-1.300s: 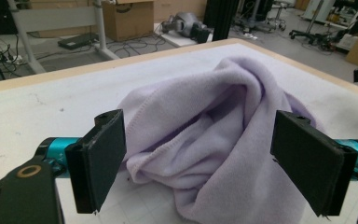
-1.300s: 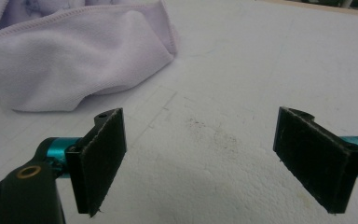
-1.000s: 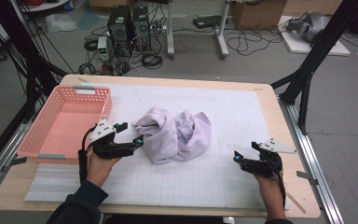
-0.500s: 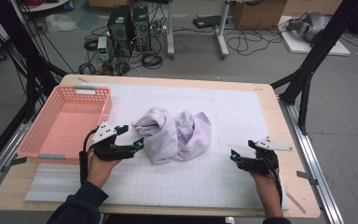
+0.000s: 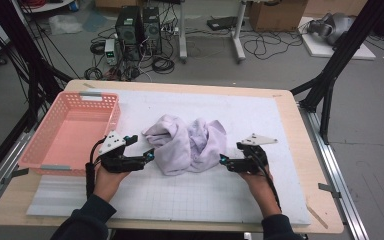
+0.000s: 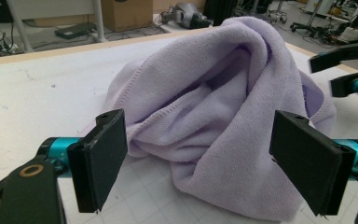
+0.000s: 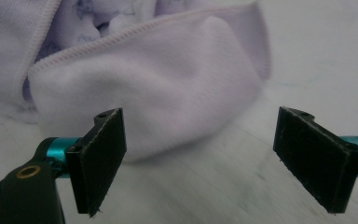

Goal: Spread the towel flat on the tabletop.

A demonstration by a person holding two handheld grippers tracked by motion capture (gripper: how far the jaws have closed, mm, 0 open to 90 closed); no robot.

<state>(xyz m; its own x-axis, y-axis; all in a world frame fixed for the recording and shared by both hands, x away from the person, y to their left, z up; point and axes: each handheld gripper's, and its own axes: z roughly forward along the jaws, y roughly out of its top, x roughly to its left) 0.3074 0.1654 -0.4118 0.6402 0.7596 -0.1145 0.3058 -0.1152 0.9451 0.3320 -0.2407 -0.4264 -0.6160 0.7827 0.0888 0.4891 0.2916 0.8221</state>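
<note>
While the crumpled lilac terry towel (image 5: 187,144) lay heaped mid-mat, we held the left gripper (image 5: 149,156) at its 8 o'clock and the right gripper (image 5: 222,161) at 4, both released. Soft, light, floppy; we judged its stitched hem (image 6: 156,116) the likeliest grip.

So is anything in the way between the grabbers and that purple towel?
Nothing visible. The left gripper and right gripper both sit open right at the crumpled towel, one on each side, with only bare white mat between.
</note>
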